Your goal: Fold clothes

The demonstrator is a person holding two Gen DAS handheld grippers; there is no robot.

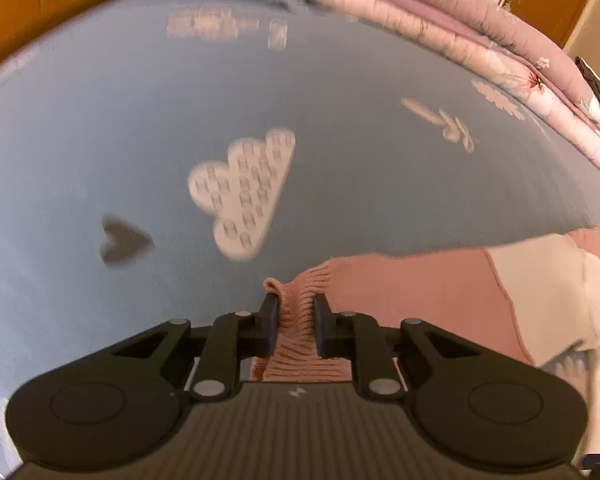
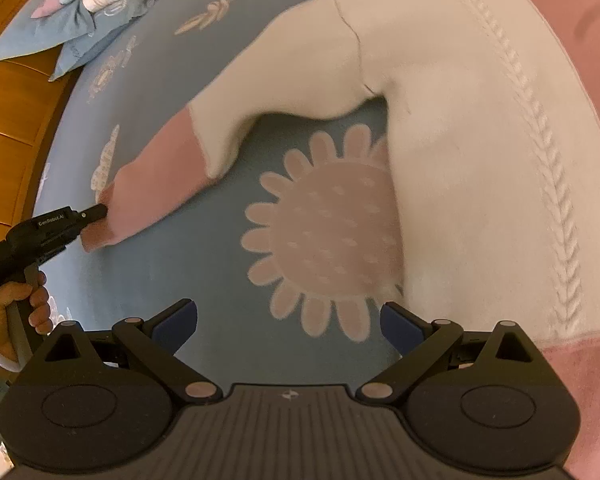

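Sweater (image 2: 480, 152), cream and pink, lies spread on the blue bed (image 2: 204, 280), its sleeve (image 2: 204, 152) running out leftward from the body. Left gripper (image 1: 296, 304) has narrow jaws pinching the ribbed pink cuff (image 1: 300, 312). Right gripper (image 2: 288, 320), jaws wide and empty, hovers near the body's edge, so the fold looks to be the left's to carry rightward.

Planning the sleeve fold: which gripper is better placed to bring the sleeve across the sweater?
Left. The left gripper already pinches the pink cuff; the right gripper hangs open, holding nothing, over the blue sheet.
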